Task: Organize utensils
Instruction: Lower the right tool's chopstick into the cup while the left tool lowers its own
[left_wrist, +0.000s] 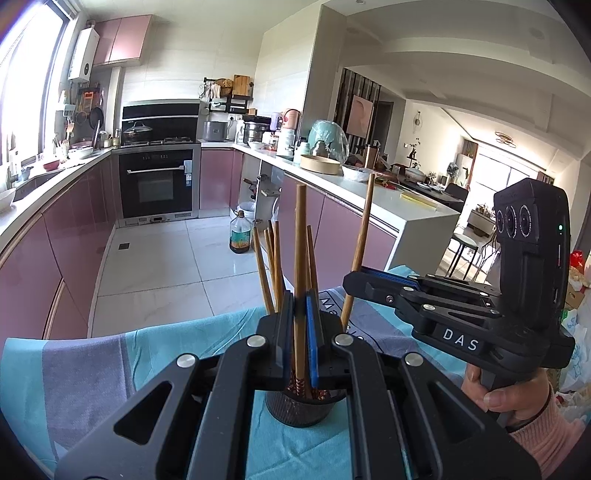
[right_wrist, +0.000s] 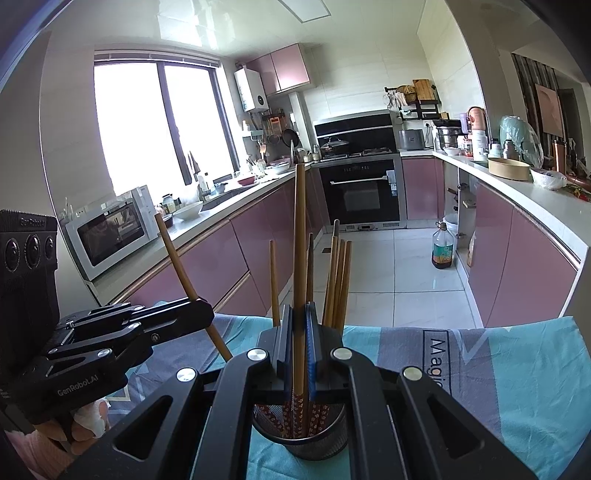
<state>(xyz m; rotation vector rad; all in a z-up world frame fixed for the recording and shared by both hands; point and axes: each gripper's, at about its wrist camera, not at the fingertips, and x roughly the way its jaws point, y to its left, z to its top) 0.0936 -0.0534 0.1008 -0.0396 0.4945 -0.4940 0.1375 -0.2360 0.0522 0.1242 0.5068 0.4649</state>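
Kitchen, blue cloth: both claws are clamping a chopstick apiece, lowering tips-down into mesh holder at 6 o'clock.

left gripper on left chopstick; right gripper on right chopstick.

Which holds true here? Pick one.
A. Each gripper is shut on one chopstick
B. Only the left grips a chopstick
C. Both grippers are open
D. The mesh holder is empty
A: the left gripper and the right gripper each clamp one chopstick above the mesh holder.
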